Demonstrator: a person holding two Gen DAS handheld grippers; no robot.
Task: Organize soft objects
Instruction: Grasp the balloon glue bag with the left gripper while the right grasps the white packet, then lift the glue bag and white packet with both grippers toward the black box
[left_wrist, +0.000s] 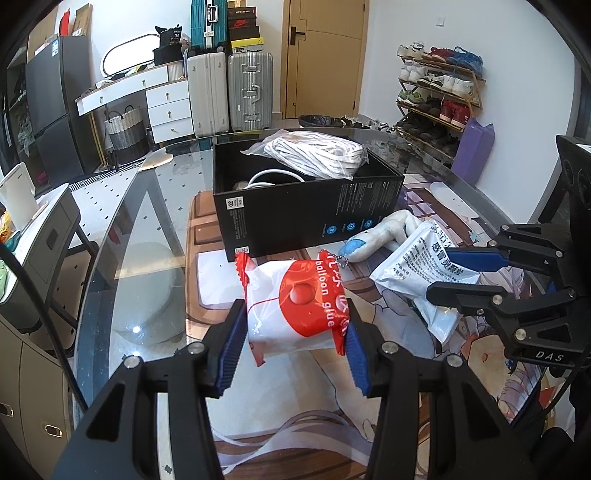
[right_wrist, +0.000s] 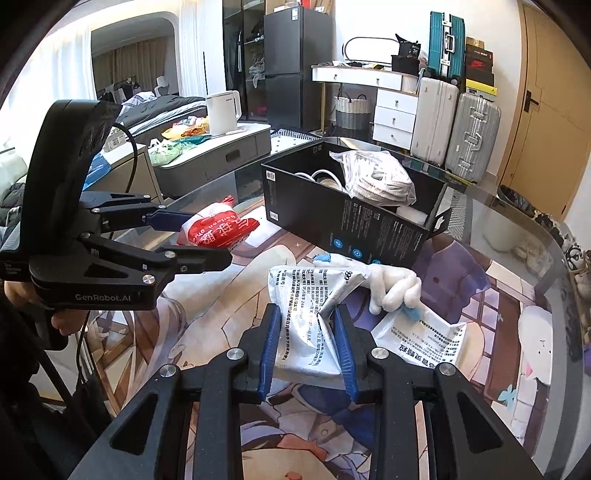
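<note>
White-walled room, daylit — wooden door (left_wrist: 325, 55) at the far wall, shoe rack (left_wrist: 439, 96) to its right, upright suitcases (left_wrist: 229, 92) and a white drawer desk (left_wrist: 147, 92) to its left; black refrigerator (right_wrist: 295, 66) beyond.

My left gripper (left_wrist: 295, 343) is black, with shiny round silver screws and bumpy blue pads (left_wrist: 232, 350) inside its jaws. White letters on its side say "GenRobot.AI", and a thin black cable hangs off it. My right gripper (right_wrist: 304, 343) looks the same, and its side says "DAS" in white.
</note>
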